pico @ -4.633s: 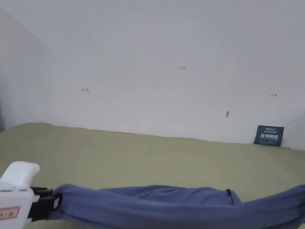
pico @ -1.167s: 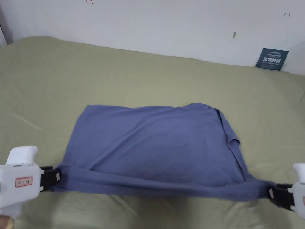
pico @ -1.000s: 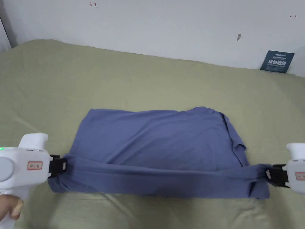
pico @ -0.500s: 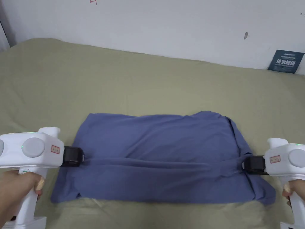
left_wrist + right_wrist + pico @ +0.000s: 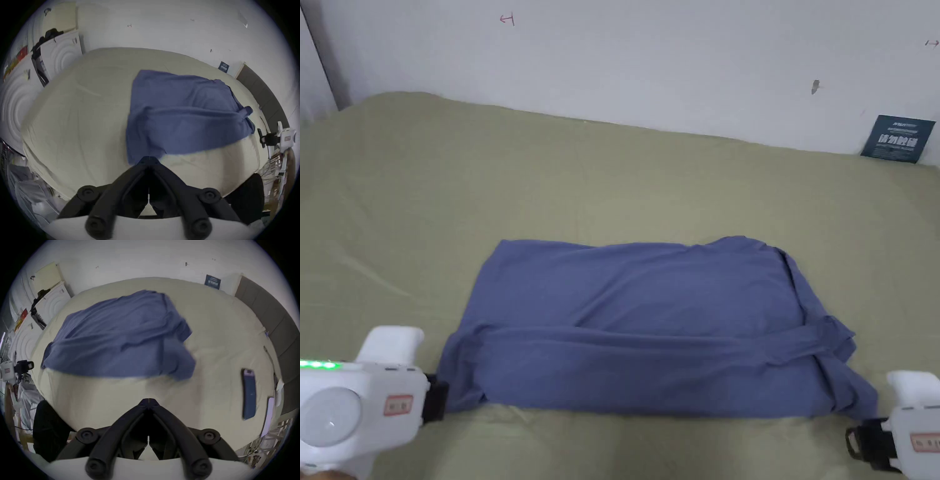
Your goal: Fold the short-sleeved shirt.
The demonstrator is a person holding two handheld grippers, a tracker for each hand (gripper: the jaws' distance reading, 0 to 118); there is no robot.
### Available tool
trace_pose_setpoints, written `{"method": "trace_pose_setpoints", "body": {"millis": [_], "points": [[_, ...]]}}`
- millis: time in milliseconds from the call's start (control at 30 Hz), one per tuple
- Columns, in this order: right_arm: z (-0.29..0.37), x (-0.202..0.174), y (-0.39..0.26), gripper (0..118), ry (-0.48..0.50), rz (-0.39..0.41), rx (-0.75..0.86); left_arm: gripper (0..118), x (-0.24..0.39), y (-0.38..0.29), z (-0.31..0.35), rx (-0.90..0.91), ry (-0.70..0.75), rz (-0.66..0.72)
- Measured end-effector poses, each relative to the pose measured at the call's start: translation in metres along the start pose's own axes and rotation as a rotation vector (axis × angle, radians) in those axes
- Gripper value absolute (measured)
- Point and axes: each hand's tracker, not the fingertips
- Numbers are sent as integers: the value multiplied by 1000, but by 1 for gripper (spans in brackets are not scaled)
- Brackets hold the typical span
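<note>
The blue shirt (image 5: pixel 650 325) lies flat on the olive-green bed sheet (image 5: pixel 612 175), near the front edge of the bed. It is folded into a wide rectangle, with 1 long fold band running from left to right across its front half. At its right end the cloth is bunched, and a small corner sticks out to the side. In the left gripper view the shirt (image 5: pixel 183 112) reaches down almost to the tips of that gripper's jaws; in the right gripper view the shirt (image 5: pixel 116 340) lies a little beyond the jaw tips, with bare sheet between.

The left gripper (image 5: pixel 436 400) is just beside the front left corner of the shirt, at the bottom left of the head view. In its own view the 2 jaws of this gripper (image 5: pixel 148 158) are pressed together at the tips, with no cloth between them. The right gripper (image 5: pixel 853 444) is near the front right corner of the shirt, apart from it. In its own view its 2 jaws (image 5: pixel 148 400) are also clenched tip to tip and grasp nothing.

Behind the bed is a white wall (image 5: pixel 675 56), and a small dark blue sign (image 5: pixel 897 139) leans against it at the far right. In the right gripper view a dark phone (image 5: pixel 249 392) lies on the sheet to the right of the shirt, well apart from it.
</note>
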Motion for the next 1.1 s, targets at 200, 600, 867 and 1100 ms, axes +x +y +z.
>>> {"method": "trace_pose_setpoints", "body": {"millis": [200,600,867,1100], "points": [[-9,-8,-21,0,28,11,-27,1,-15,-16,-26,-59,-1,12],[-3,4,-14,0,-21,9,8,96,-33,31,-83,-48,55,118],[-27,31,27,98,-107,-16,22,6,-15,30,-71,-78,-54,19],[-75,56,65,95,-124,-39,2,6,-16,35,-65,-86,-23,45]]}}
